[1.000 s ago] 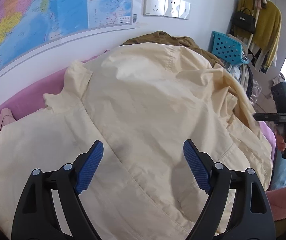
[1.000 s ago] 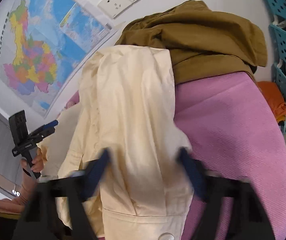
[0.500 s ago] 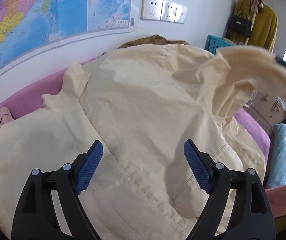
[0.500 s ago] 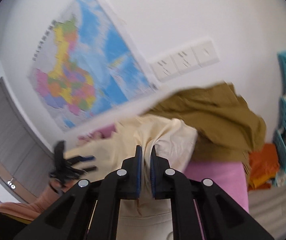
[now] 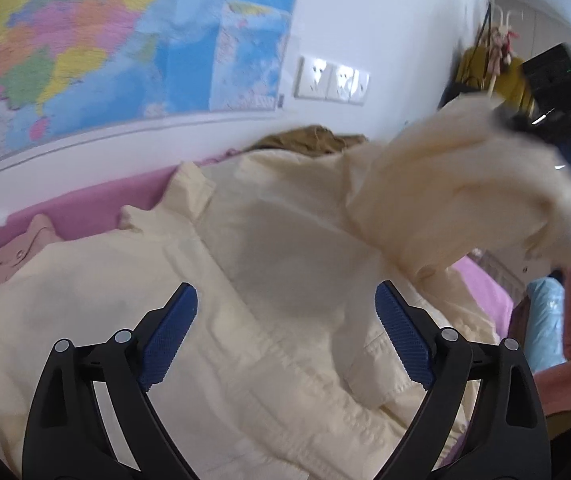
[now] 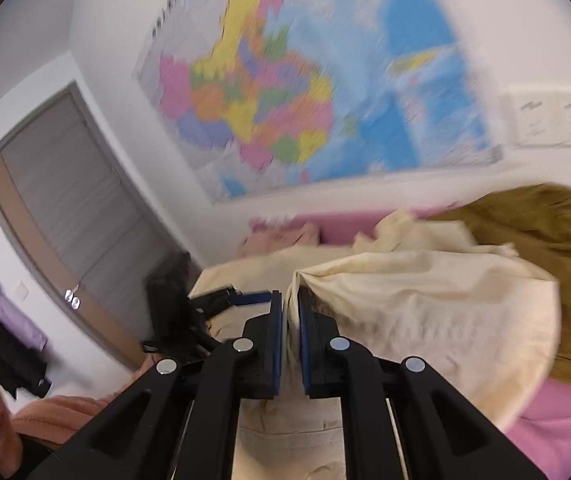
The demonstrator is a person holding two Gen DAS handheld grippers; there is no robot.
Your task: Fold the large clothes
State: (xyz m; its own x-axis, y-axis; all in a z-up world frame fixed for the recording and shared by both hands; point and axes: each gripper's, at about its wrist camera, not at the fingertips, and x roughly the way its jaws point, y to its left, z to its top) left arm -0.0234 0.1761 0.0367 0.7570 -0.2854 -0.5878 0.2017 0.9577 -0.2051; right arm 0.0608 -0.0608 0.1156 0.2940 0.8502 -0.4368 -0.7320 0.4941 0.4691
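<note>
A large pale yellow jacket (image 5: 245,288) lies spread on a pink bed (image 5: 85,204). My left gripper (image 5: 285,312) is open and empty, just above the jacket's middle. My right gripper (image 6: 290,300) is shut on the jacket's right sleeve (image 6: 425,304) and holds it lifted over the jacket body. In the left wrist view the raised sleeve (image 5: 465,192) hangs at the upper right, with the right gripper (image 5: 557,92) blurred behind it. The left gripper (image 6: 221,300) shows at the left of the right wrist view.
An olive-brown garment (image 6: 557,248) is heaped at the back of the bed by the wall. A pale pink garment (image 5: 5,260) lies at the far left. A map (image 5: 105,40) and wall sockets (image 5: 331,84) are behind. A grey door (image 6: 69,216) stands left.
My right gripper closed on the right sleeve, lifted it and is carrying it leftward over the jacket body. My left gripper stayed open above the jacket.
</note>
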